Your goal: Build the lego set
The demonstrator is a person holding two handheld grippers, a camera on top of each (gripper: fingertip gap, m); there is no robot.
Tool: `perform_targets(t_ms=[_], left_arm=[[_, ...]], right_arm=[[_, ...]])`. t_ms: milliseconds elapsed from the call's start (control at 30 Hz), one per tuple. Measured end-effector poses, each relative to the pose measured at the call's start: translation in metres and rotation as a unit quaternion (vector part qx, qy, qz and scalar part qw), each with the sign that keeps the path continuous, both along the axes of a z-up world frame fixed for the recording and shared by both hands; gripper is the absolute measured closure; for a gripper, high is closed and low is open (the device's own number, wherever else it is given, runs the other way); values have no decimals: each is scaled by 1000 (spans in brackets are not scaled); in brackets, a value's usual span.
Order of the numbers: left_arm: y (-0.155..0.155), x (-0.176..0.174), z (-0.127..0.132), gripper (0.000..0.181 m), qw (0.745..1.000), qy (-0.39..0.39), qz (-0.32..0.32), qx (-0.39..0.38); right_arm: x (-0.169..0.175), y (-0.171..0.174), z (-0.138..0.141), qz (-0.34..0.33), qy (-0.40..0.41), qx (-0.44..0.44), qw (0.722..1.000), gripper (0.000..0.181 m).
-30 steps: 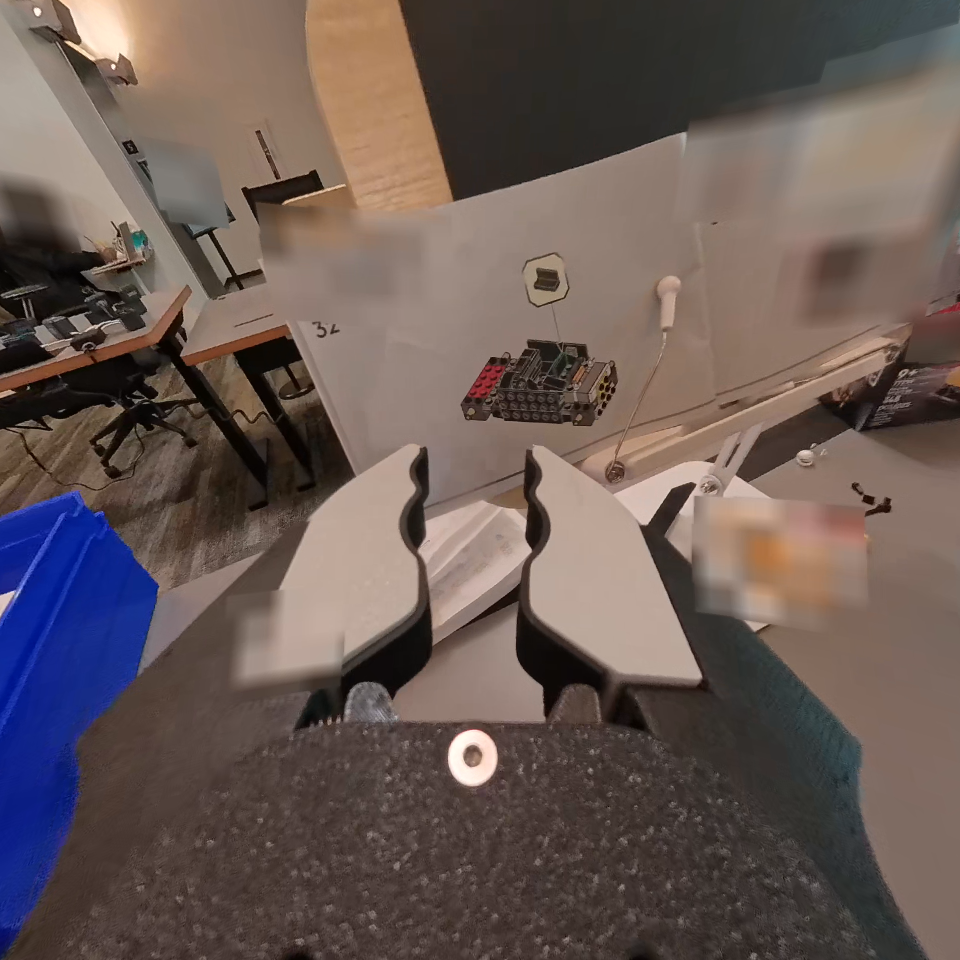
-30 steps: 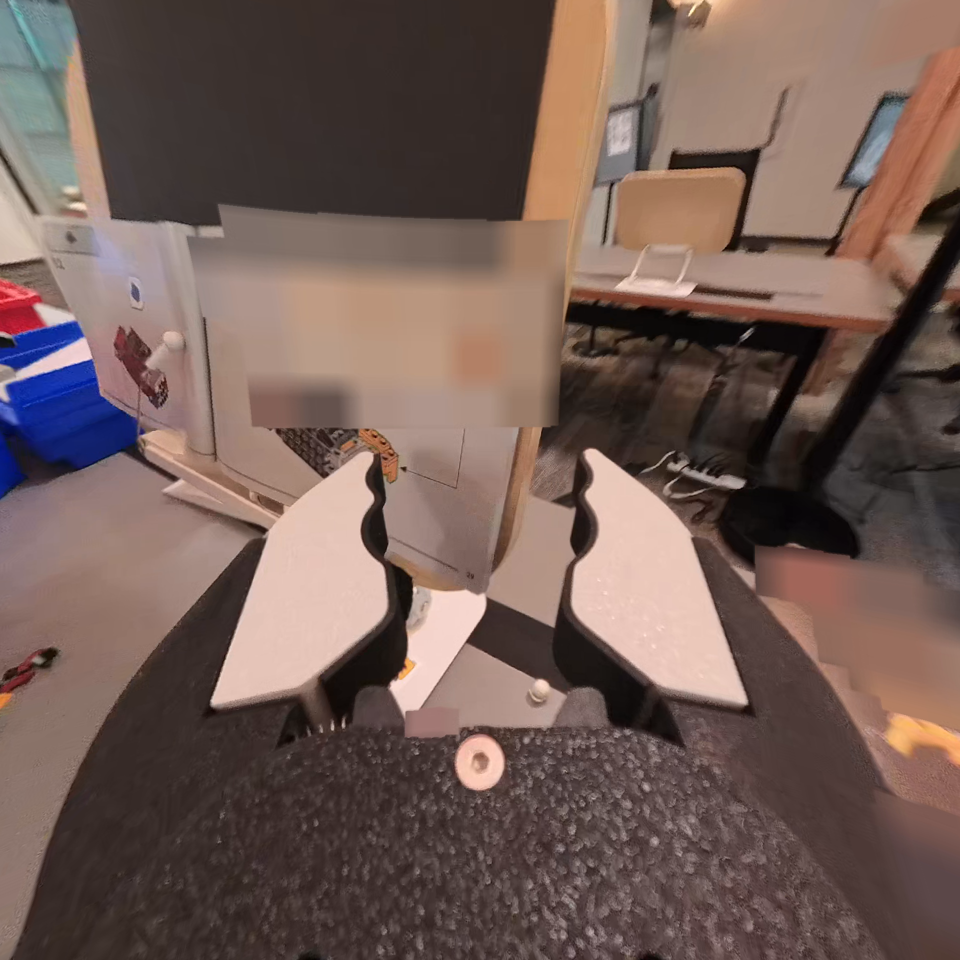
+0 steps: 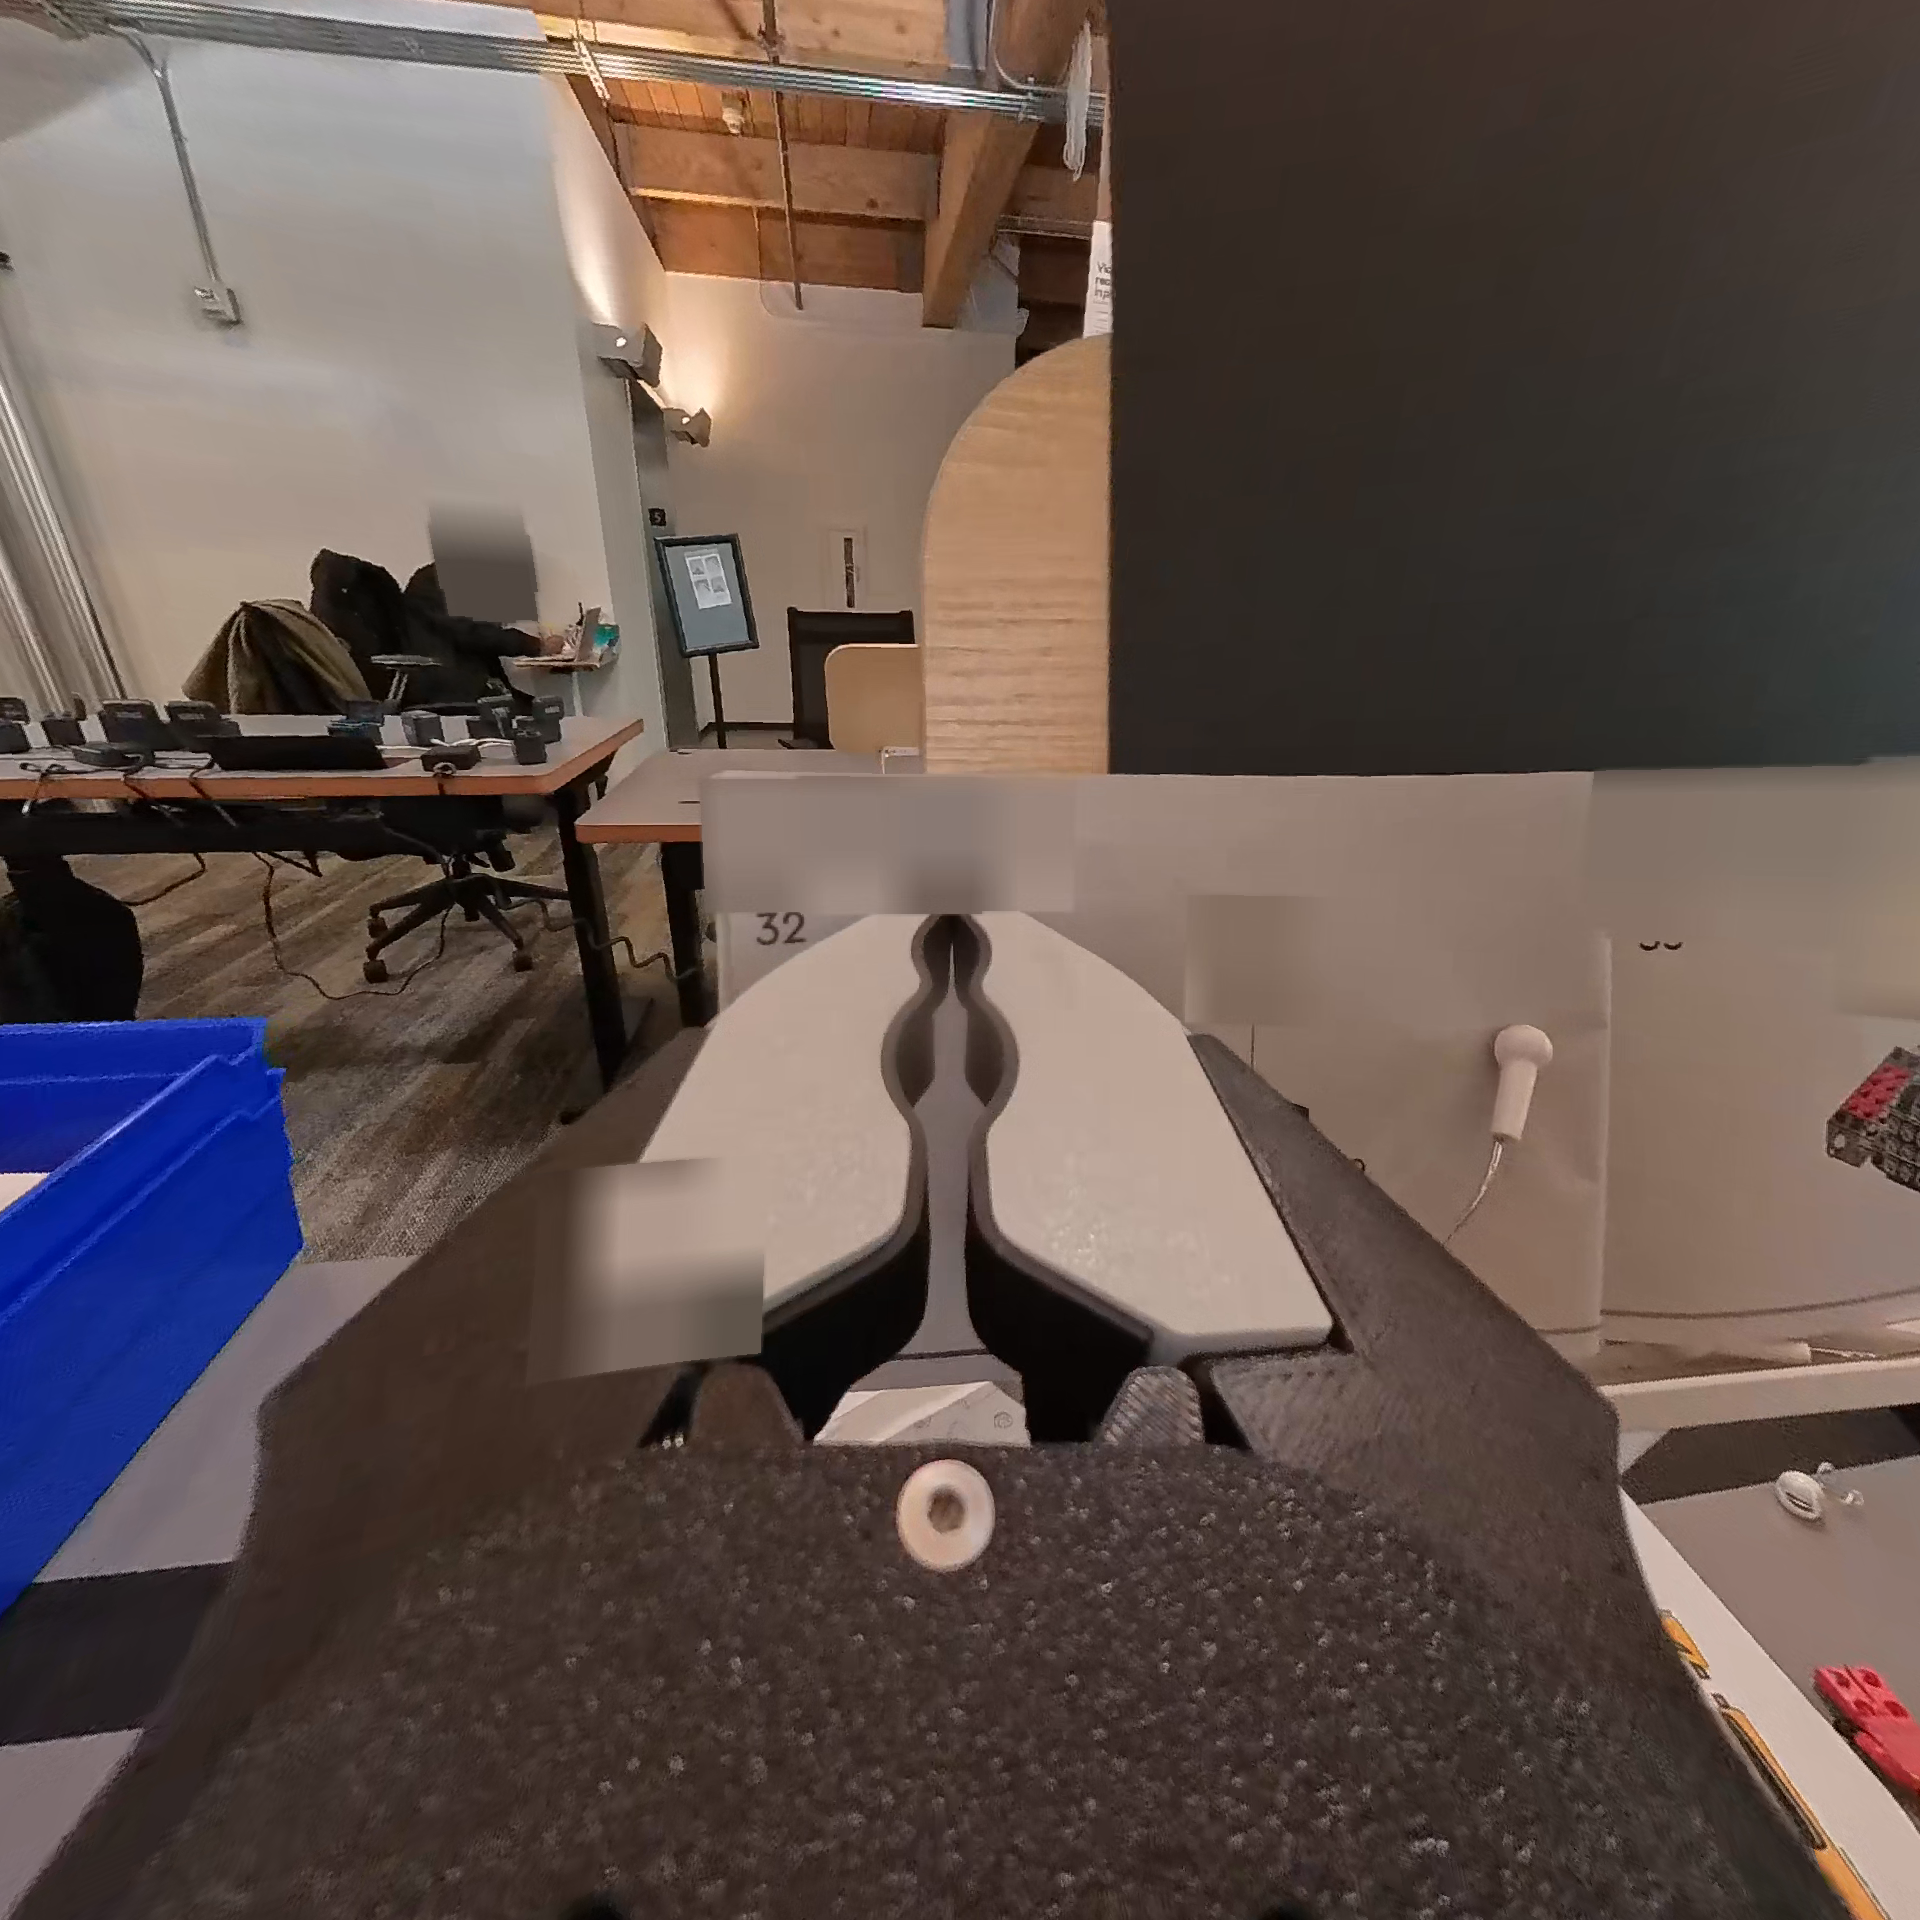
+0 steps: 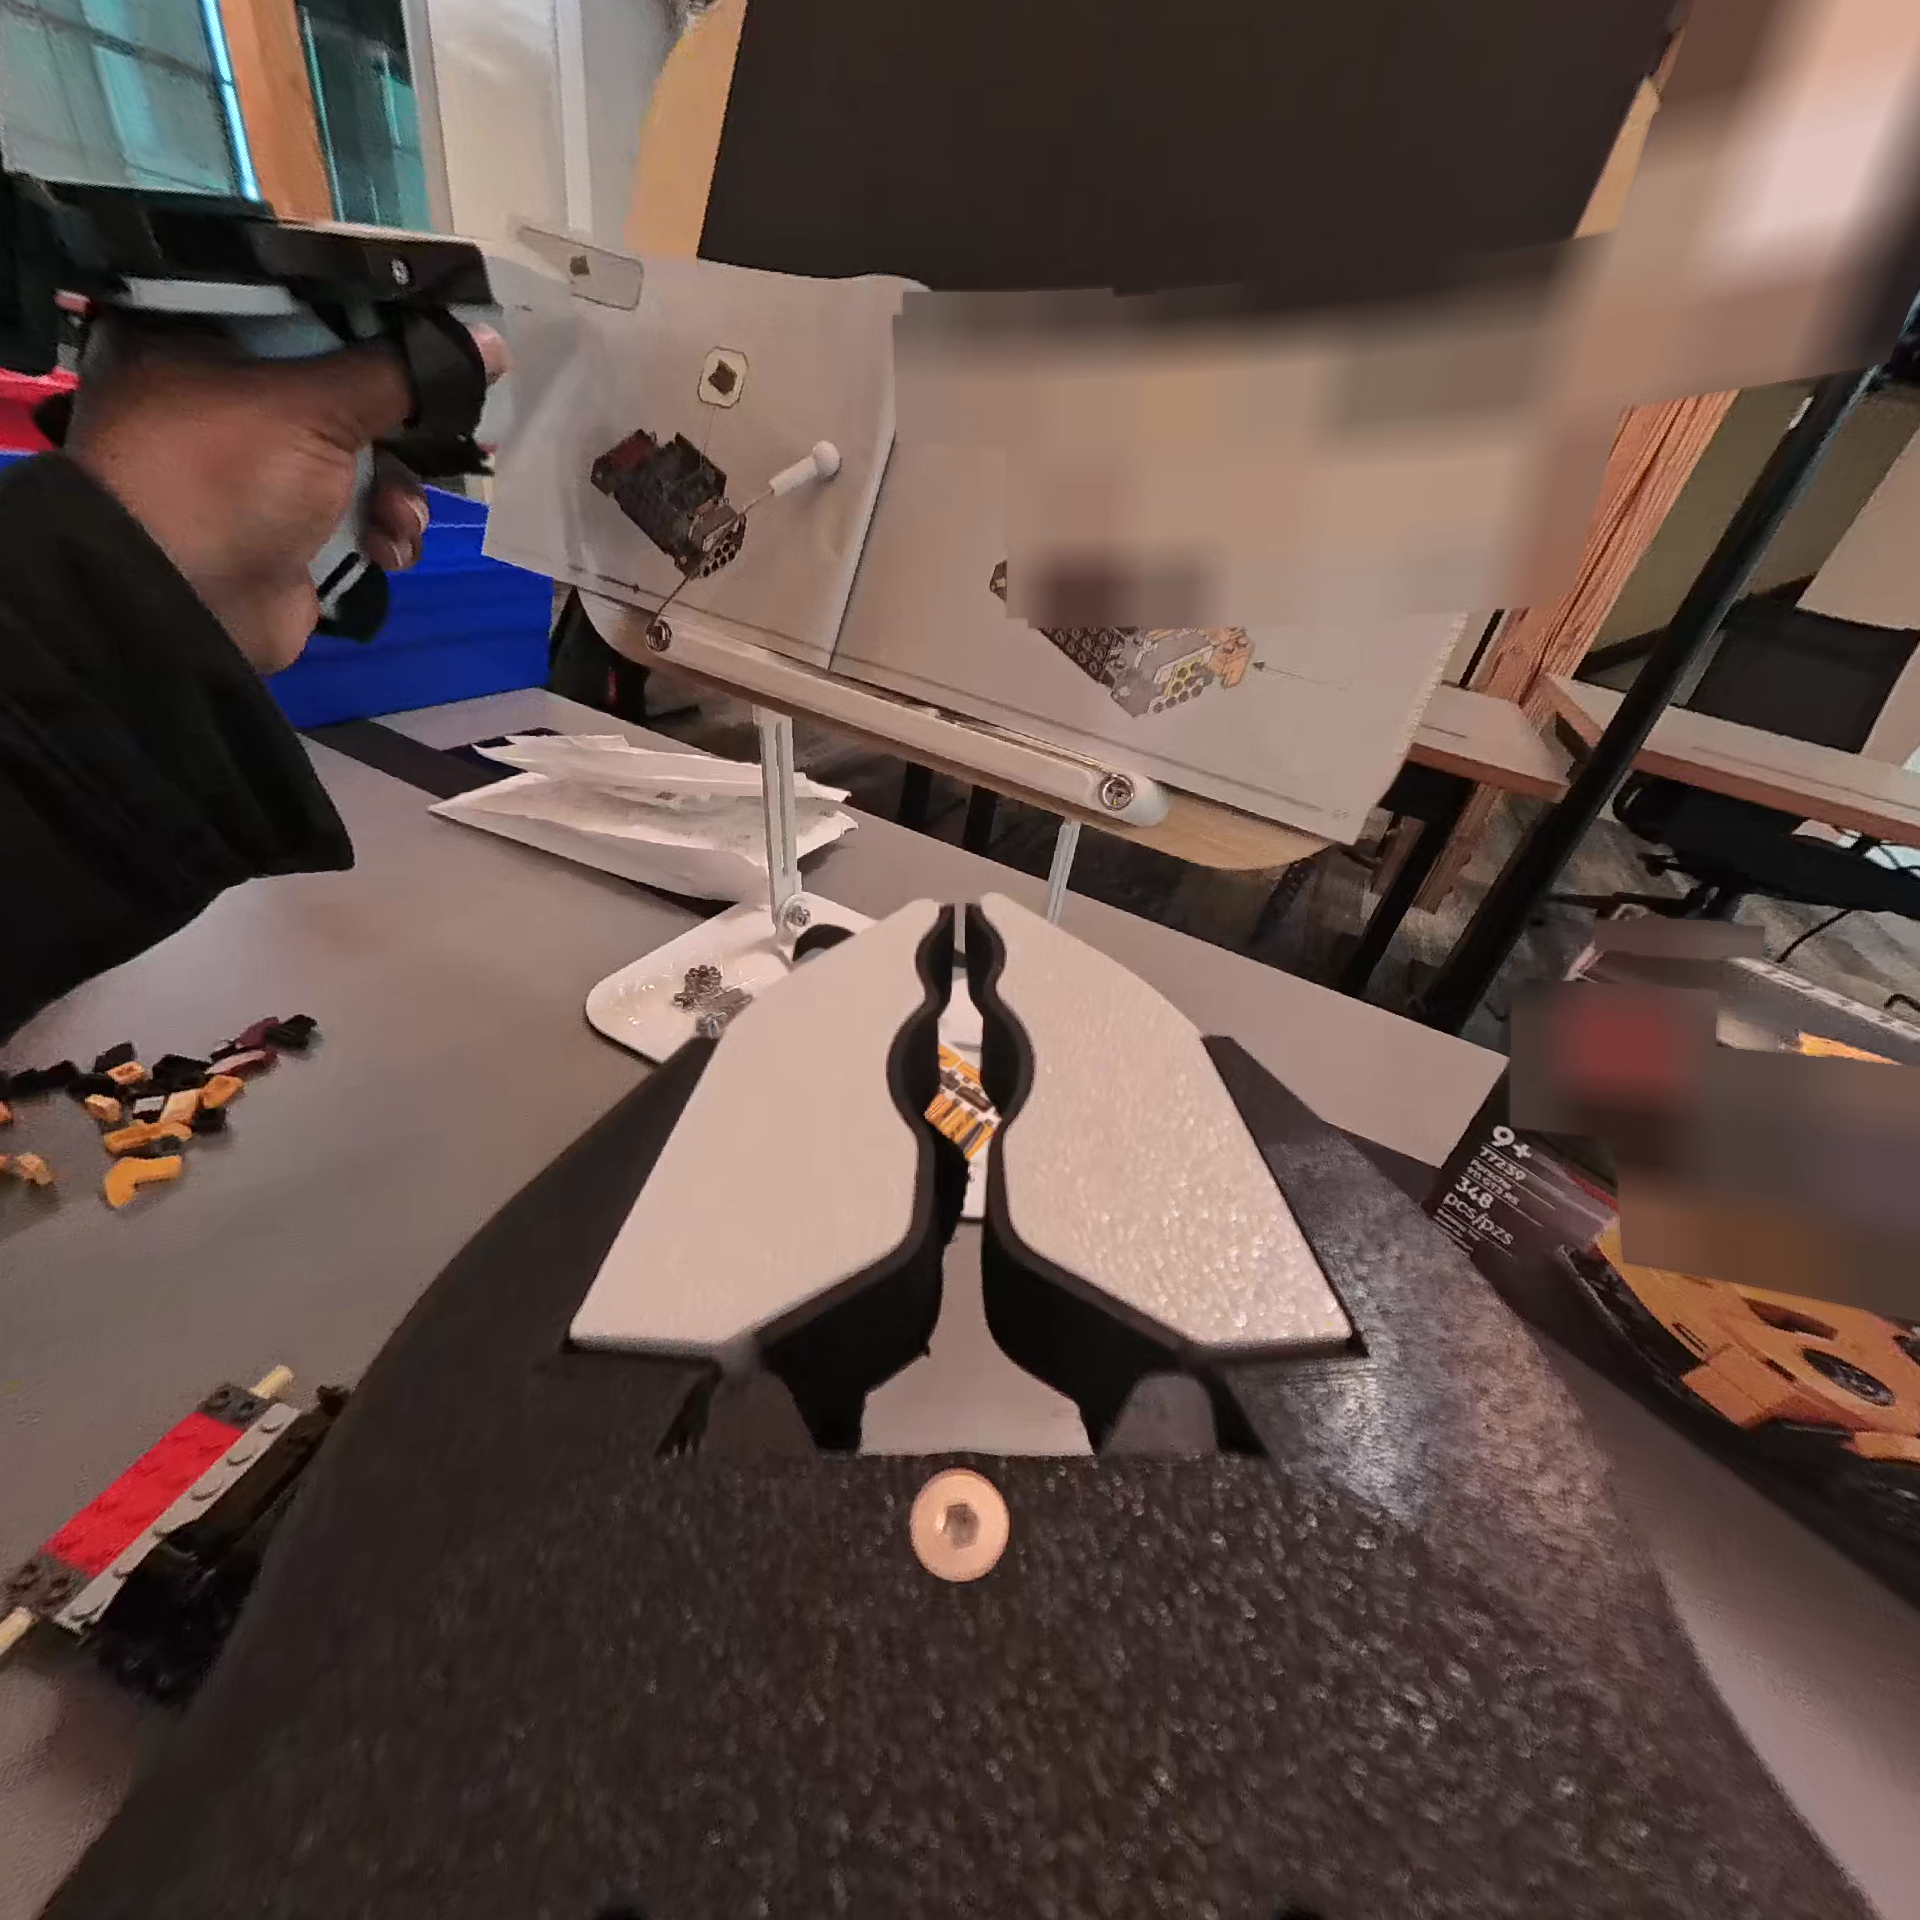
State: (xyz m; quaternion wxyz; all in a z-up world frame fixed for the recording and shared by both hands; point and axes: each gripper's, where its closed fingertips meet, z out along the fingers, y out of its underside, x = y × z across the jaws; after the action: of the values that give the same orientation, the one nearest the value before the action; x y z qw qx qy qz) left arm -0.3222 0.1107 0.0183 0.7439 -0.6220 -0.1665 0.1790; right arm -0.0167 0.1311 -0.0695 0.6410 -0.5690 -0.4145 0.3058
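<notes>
My left gripper [image 3: 954,935] is shut and empty, held up in front of the instruction booklet [image 3: 1434,1091] on its stand. My right gripper [image 4: 961,916] is shut and empty above the grey table [image 4: 436,1039]. A partly built Lego piece [image 4: 156,1496] with a red and grey top lies at the lower left, beside the right gripper's body. A pile of loose orange and black pieces [image 4: 145,1101] lies further left. A red piece [image 3: 1870,1714] shows at the left view's lower right. The hand holding the left gripper [image 4: 312,281] shows at the upper left.
The booklet [image 4: 727,499] rests on a white stand whose base [image 4: 665,997] holds small grey parts. Torn paper bags [image 4: 644,800] lie behind it. A Lego box [image 4: 1714,1268] stands at the right. A blue bin [image 3: 125,1226] stands at the left edge. The tips of one gripper are about 30 cm away from the tips of the other. To the red piece [image 3: 1870,1714]: right tips about 20 cm, left tips about 40 cm.
Both grippers have gone from open to shut. The left gripper has risen and turned left. The right gripper has drawn back and now faces the booklet stand and table.
</notes>
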Motion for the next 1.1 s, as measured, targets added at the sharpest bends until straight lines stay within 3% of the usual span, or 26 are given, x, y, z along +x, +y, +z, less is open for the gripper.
perform_targets(t_ms=[200, 600, 1100], left_arm=[[5, 9, -5, 181, 1000, 7, -14, -11], [19, 51, -49, 181, 994, 15, -60, -91], [25, 52, -59, 181, 993, 9, -69, -99]], right_arm=[[1, 5, -6, 1, -5, -1, 1000, 181], [3, 10, -15, -2, -14, -3, 1000, 176], [-2, 4, -23, 18, -25, -11, 999, 170]])
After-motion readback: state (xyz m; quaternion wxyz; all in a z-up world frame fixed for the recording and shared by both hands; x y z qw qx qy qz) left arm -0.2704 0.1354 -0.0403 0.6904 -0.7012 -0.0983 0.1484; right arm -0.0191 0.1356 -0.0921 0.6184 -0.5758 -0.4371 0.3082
